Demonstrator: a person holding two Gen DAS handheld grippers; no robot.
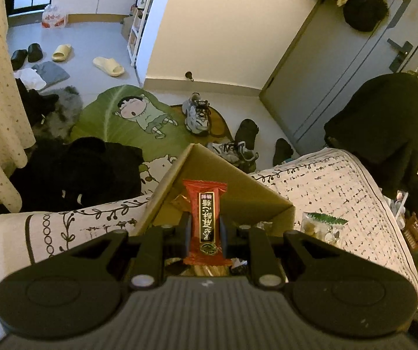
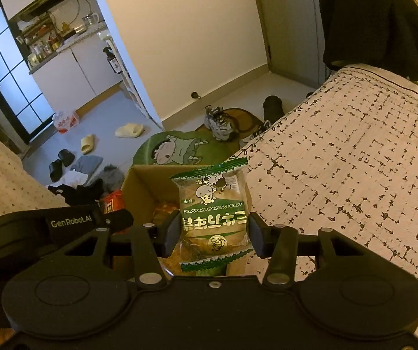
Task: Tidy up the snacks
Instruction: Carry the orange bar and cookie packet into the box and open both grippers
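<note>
patterned bedspread [image 2: 354, 151]; cardboard box [image 1: 255, 192]. left jaws clamp red candy [image 1: 206, 221]; right-only: jaws clamp green packet [image 2: 213, 213].

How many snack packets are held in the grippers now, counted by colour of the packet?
Red packet, in the left gripper: 1
Green packet, in the right gripper: 1
Total: 2
</note>
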